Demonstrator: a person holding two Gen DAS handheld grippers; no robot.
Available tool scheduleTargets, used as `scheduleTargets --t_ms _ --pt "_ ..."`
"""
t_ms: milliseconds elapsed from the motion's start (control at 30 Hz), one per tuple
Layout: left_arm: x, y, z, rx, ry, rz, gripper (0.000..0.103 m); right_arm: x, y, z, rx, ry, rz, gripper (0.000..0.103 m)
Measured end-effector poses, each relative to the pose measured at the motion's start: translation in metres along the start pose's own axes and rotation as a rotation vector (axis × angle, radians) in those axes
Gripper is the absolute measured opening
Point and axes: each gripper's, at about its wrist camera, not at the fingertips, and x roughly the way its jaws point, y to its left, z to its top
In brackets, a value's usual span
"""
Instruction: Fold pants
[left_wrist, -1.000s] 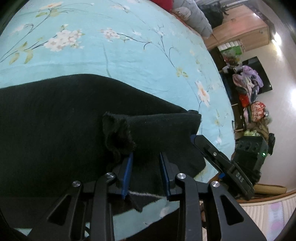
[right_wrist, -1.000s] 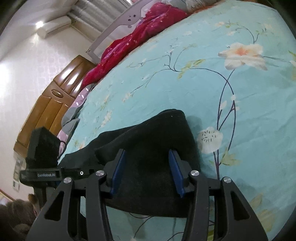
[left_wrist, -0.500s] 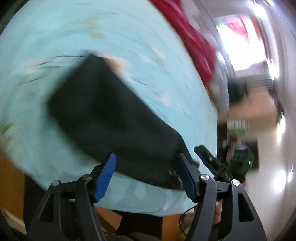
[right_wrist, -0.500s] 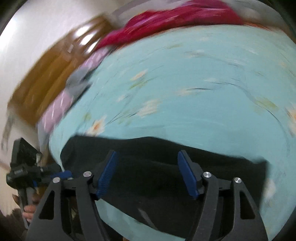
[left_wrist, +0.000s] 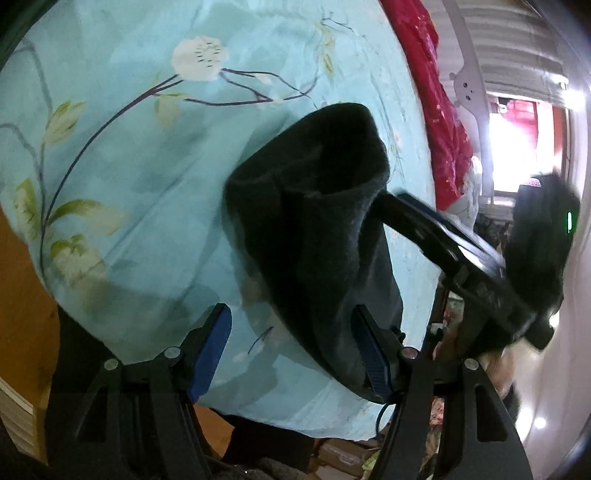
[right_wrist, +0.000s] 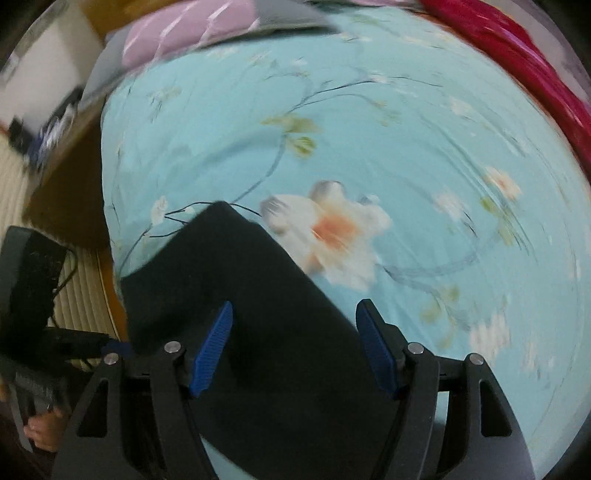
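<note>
While both sets of jaws have just been opening, my left gripper and right gripper stand released, clamping nothing. I see the folded black pants lying beneath them near the edge of the floral blue bedsheet.

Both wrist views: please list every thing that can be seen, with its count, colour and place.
pants: one, black, lying bunched on the sheet near the bed's edge
sheet: one, light blue with flowers, covering the bed
blanket: one, red, along the far side of the bed
pillow: one, pale purple, at the far end of the bed
left gripper: one, black with blue pads, open, over the pants' near end
right gripper: one, black with blue pads, open, above the pants
hand: one, on the left gripper's handle, in the right view's lower left
</note>
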Motion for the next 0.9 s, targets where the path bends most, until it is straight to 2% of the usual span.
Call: scheduleTargets --t_ms 100,167,300,433,500,567,633,733,900 --pt "0.008 -0.005 0.006 0.038 -0.028 0.022 0.068 0.027 0.012 0.018 -0.098 0.064 0.023 0.070" --pt "0.011 -0.004 0.010 0.045 -0.045 0.014 0.062 0.044 0.020 0.023 -0.172 0.105 0.005 0.070" --pt "0.019 0.004 0.021 0.023 -0.064 -0.047 0.052 0.050 0.019 0.031 -0.211 0.129 0.049 0.070" --pt "0.023 0.021 0.029 0.006 -0.074 -0.125 0.048 0.052 0.018 0.035 -0.231 0.158 0.117 0.057" --pt "0.023 0.030 0.030 -0.001 -0.080 -0.143 0.032 0.055 0.020 0.037 -0.243 0.163 0.122 0.054" --pt "0.023 0.034 0.030 0.016 -0.077 -0.140 0.022 0.054 0.025 0.039 -0.267 0.159 0.104 0.051" --pt "0.019 0.030 0.027 0.070 -0.081 -0.134 0.017 0.047 0.031 0.035 -0.284 0.142 0.079 0.046" --pt "0.006 0.005 0.015 0.226 -0.126 -0.055 0.016 0.030 0.031 0.029 -0.260 0.089 0.084 0.038" --pt "-0.021 -0.044 -0.016 0.454 -0.204 0.021 0.015 -0.017 0.022 0.008 -0.177 -0.043 0.130 0.035"
